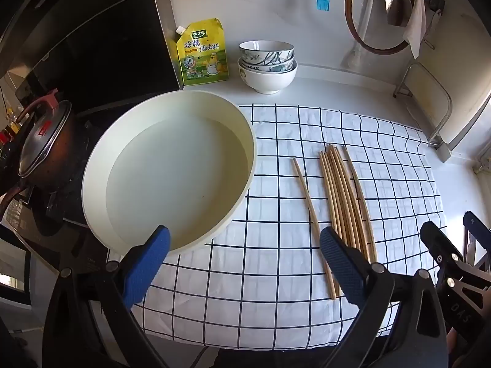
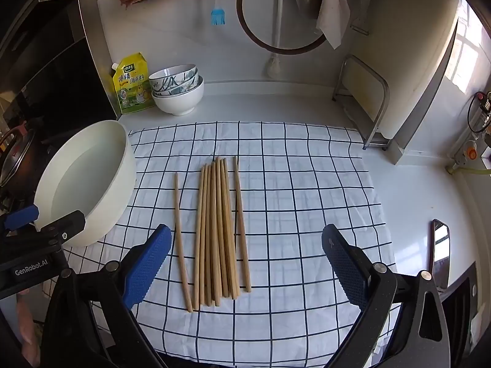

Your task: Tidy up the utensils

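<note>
**Chopsticks laid out on the checked cloth**

White kitchen counter carries a white cloth with a dark grid. At its left edge stands a cream round basin; stacked patterned bowls and a yellow seasoning pouch sit behind. Pale wooden chopsticks lie side by side mid-cloth, unobstructed. Left gripper and right gripper both gape wide, empty.
</note>
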Action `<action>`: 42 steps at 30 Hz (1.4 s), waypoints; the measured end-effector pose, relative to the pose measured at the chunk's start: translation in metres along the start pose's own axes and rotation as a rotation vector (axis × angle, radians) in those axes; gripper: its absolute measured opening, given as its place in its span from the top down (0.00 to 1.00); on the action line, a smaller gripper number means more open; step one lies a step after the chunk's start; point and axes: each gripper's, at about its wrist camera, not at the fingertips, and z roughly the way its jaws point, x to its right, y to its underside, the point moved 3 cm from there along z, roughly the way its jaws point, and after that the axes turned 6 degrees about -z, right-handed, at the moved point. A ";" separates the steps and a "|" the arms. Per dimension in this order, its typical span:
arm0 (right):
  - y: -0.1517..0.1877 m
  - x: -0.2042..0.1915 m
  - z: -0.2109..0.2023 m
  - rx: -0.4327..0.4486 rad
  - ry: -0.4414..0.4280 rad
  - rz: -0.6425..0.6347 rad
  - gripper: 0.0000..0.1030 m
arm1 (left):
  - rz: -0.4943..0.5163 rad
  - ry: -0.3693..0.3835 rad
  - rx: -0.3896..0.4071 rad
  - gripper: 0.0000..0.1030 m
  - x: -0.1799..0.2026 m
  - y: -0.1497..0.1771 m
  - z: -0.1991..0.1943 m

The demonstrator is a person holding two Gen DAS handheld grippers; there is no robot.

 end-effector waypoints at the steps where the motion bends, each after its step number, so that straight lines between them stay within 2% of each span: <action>1: 0.000 0.000 0.000 0.000 0.000 0.000 0.09 | 0.001 0.000 0.001 0.07 0.000 0.000 0.000; 42: 0.000 -0.005 -0.003 0.004 0.003 -0.005 0.09 | 0.006 -0.013 0.008 0.07 -0.005 -0.003 -0.001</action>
